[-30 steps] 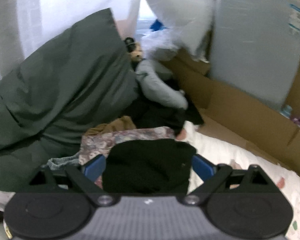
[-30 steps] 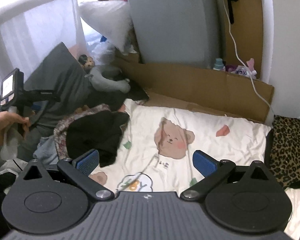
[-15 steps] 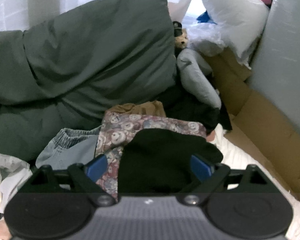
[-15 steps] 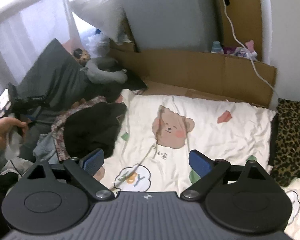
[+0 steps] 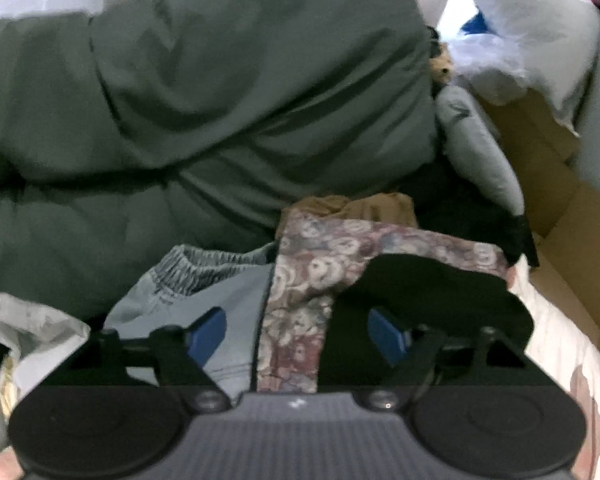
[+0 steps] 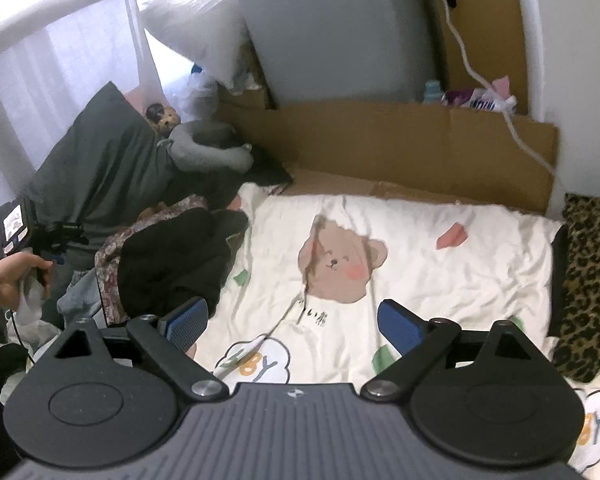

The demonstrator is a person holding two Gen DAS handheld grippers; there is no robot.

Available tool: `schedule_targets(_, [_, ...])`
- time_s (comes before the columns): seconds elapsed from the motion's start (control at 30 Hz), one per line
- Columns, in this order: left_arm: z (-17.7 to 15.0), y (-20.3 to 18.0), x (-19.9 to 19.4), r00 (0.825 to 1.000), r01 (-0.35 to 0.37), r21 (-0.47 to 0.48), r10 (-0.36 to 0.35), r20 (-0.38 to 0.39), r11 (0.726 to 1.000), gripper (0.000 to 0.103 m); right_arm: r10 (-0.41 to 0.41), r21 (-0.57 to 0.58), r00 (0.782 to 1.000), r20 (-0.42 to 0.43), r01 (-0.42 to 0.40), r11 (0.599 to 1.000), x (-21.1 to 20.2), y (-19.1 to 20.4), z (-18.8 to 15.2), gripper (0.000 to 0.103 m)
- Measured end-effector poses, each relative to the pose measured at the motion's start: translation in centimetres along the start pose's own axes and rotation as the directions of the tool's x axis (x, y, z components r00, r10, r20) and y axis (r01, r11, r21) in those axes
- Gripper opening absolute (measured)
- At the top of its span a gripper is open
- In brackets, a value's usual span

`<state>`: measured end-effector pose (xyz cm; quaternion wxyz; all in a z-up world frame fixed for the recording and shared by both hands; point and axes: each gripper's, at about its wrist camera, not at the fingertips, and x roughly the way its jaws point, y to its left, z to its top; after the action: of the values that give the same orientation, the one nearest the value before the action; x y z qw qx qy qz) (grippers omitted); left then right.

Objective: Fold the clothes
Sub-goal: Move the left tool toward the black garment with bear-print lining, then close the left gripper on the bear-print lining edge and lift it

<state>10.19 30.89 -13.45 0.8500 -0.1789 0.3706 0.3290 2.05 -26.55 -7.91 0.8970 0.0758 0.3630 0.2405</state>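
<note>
A heap of clothes lies at the left edge of the bed: a black garment (image 5: 428,300) (image 6: 172,264) on top, a floral patterned one (image 5: 304,280) (image 6: 112,256) under it, pale blue denim (image 5: 204,292) (image 6: 78,292) and a tan piece (image 5: 360,206) behind. My left gripper (image 5: 296,334) hovers open just above the floral and denim pieces, nothing between its fingers. My right gripper (image 6: 294,326) is open over the cream bear-print blanket (image 6: 380,248), to the right of the heap.
A dark green duvet (image 5: 180,120) piles up behind the heap. A grey plush arm (image 6: 204,152), white pillow (image 6: 196,32), cardboard sheets (image 6: 400,140) and a grey panel (image 6: 332,28) line the back. A leopard-print cloth (image 6: 588,272) lies at right. A hand (image 6: 12,280) holds the left gripper.
My left gripper has swung left and down, from over the black garment to over the floral and denim pieces. The right gripper has drifted slightly, staying open above the blanket.
</note>
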Motion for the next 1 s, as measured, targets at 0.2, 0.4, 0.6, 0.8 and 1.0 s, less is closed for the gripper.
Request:
schedule_targets(0.2, [-1.9,2.1,4.2,0.998,0.037,-0.023,-0.038,-0.052,0.999,0.073,0.040,-0.010,0.998,-0.046,-0.040,0.999,2.6,0.0,-2.2,0.094])
schedule_targets(0.4, [-3.0,4.1,7.1,0.992,0.104,-0.050,-0.107,-0.060,0.993,0.073,0.040,0.024,0.994,-0.100,-0.038,0.999,4.5,-0.9,-4.0,0.094])
schedule_targets(0.6, [-2.7,5.0,8.9,0.985,0.161,-0.050,-0.164,-0.058,0.986,0.065,0.027,0.049,0.989,-0.145,-0.020,0.999,5.4,-1.9,-5.1,0.095])
schedule_targets(0.8, [-2.5,4.7,10.6,0.982,0.170,-0.021,-0.171,-0.074,0.985,0.057,0.011,0.059,0.985,-0.173,-0.001,0.998,6.0,-2.7,-5.7,0.095])
schedule_targets(1.0, [-2.3,4.5,11.4,0.978,0.201,-0.039,-0.203,-0.054,0.979,0.021,0.024,0.062,0.983,-0.181,-0.013,0.998,6.3,-2.8,-5.7,0.095])
